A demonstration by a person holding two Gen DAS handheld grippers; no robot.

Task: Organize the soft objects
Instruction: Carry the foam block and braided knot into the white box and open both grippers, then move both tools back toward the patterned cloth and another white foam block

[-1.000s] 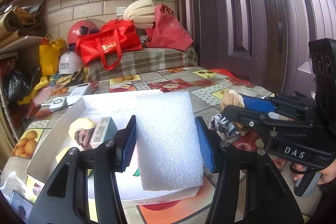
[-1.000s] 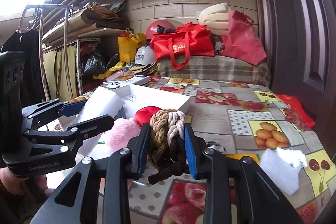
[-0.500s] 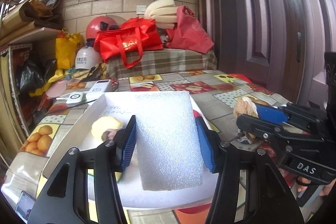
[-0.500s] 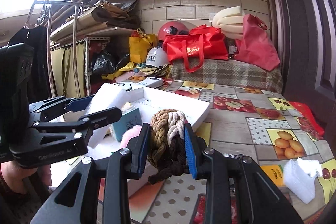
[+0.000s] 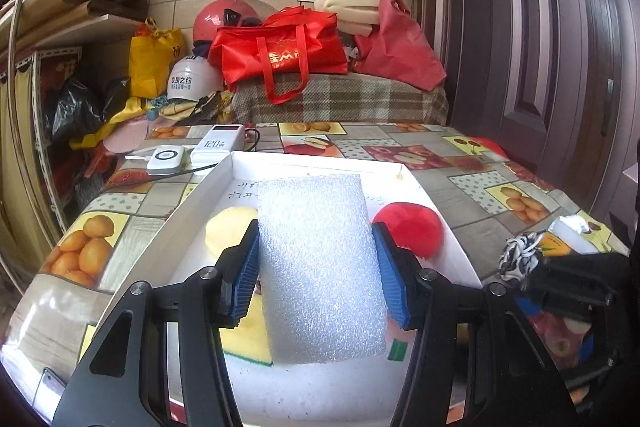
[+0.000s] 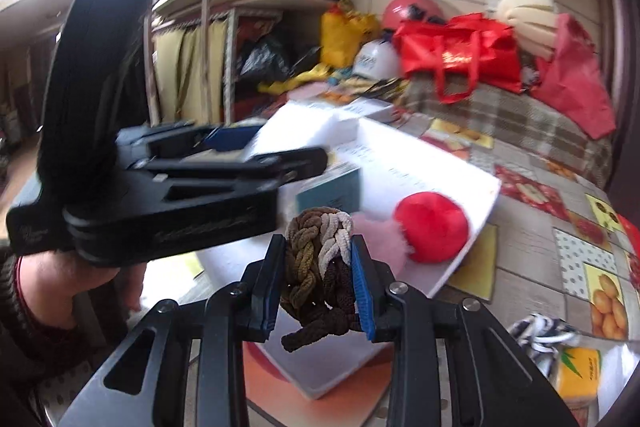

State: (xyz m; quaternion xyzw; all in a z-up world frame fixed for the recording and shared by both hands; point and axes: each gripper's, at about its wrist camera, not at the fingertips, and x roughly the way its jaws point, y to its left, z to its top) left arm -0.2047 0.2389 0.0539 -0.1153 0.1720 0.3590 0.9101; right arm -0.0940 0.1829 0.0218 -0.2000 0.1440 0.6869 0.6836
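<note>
The left gripper (image 5: 316, 271) clamps a white foam block (image 5: 320, 267) between its 2 blue pads, jaws spread wide to the block's width, and holds it above the white tray (image 5: 436, 199) on the fruit-patterned tablecloth (image 5: 460, 163). Compared with 1 second ago, the left wrist view now looks more squarely down the tray: a red pompom (image 5: 408, 227) has come into sight just right of the block, inside the tray near its right wall, and a pale yellow pompom (image 5: 228, 231) shows to the block's left, with a yellow sponge (image 5: 246, 335) under its near-left corner. The small box seen beside the left finger 1 second ago is hidden from that camera.

The right gripper (image 6: 320, 267) pinches a braided rope knot (image 6: 320, 259) (brown, tan and cream strands), jaws nearly closed on it, the grip unchanged. It has swung left over the tray's near corner; half a second ago it hung over the tablecloth beside the tray. Its view, blurred by motion, shows the red pompom and a pink pompom (image 6: 380, 239) in the tray just beyond the knot, and a teal box (image 6: 332, 191) behind them. A black-and-white rope toy (image 6: 540, 331) lies on the tablecloth outside the tray, well right of the knot. The left gripper with the person's left hand (image 6: 60, 279) fills that view's left side.
</note>
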